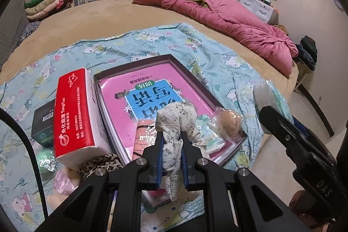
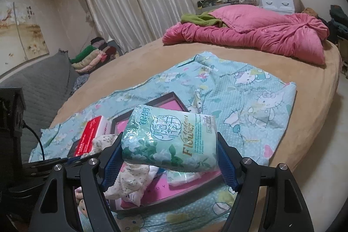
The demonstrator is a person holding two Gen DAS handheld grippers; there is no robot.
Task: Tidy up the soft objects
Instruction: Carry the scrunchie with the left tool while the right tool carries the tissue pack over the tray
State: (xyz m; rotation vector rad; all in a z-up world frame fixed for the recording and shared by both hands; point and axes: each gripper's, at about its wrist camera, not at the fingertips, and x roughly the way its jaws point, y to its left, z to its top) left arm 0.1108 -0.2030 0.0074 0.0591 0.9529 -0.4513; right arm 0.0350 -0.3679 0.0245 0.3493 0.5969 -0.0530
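Observation:
My left gripper [image 1: 172,136] is shut on a white speckled cloth [image 1: 177,116], which hangs down over the near end of a dark shallow box [image 1: 152,60]. The box holds a pink and blue book [image 1: 150,90], a plastic-wrapped round bun [image 1: 229,123] and small packets. My right gripper [image 2: 169,141] is shut on a green tissue pack [image 2: 171,138], held above the same box [image 2: 174,195]. The speckled cloth [image 2: 128,179] lies just below it. A red tissue pack [image 1: 74,114] stands against the box's left side.
A black carton [image 1: 42,123], a leopard-print cloth [image 1: 102,164] and a green wrapped item [image 1: 45,161] lie left of the box on a blue cartoon sheet [image 2: 250,101]. A pink quilt [image 2: 271,34] covers the bed's far side. Folded clothes [image 1: 47,3] are stacked beyond.

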